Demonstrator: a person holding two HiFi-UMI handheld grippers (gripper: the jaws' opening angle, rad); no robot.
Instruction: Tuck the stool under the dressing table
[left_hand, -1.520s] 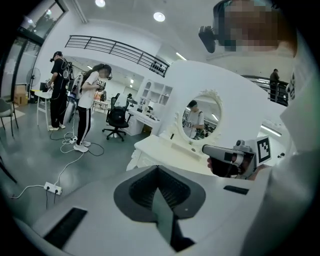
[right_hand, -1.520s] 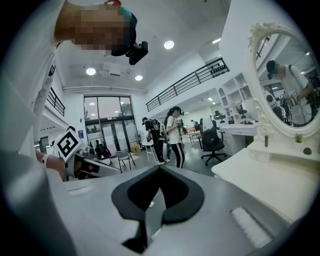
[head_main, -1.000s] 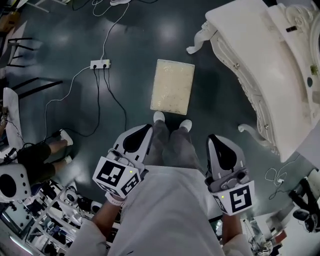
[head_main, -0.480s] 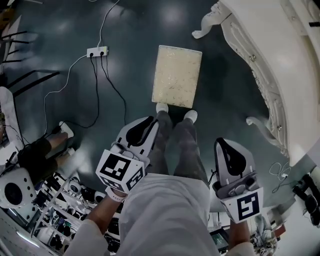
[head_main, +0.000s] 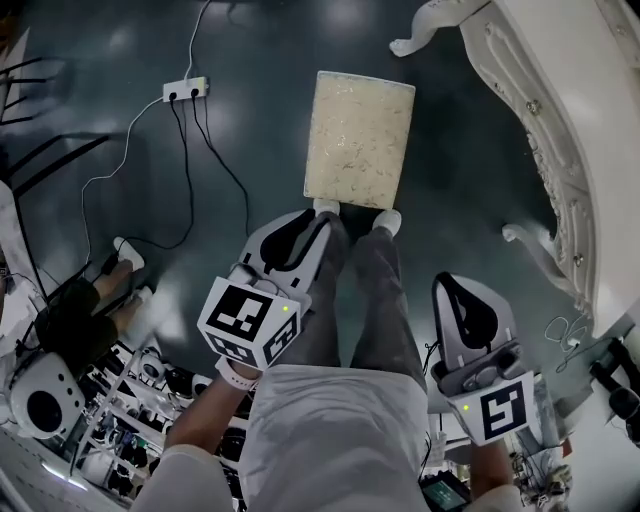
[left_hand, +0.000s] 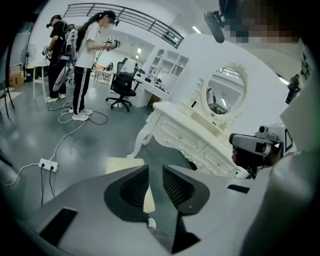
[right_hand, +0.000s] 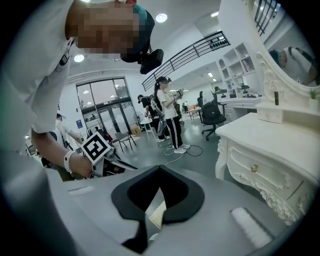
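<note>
Judging from how things lie, the tuck is not yet begun: the white dressing table (head_main: 570, 110) fills the right side of the scene, and the cream-topped stool (head_main: 358, 125) stands out on the dark floor (head_main: 250, 70) to its left, well apart from it and with no part beneath it. The stool's near edge lies just at the toes of the person's white shoes (head_main: 326, 207), so it looks to be within reach in front of the person. Neither gripper touches it. The left gripper (left_hand: 155, 169) is held on the near side of the stool, its jaws having just been opening to a narrow gap with nothing between them; only the stool top beyond shows through the slit. The right gripper (right_hand: 159, 169) sits nearer and further right, clenched tip to tip on nothing. Everything is left to do, as I read it: take hold of the stool, bring it right to the dressing table, and push it under.
</note>
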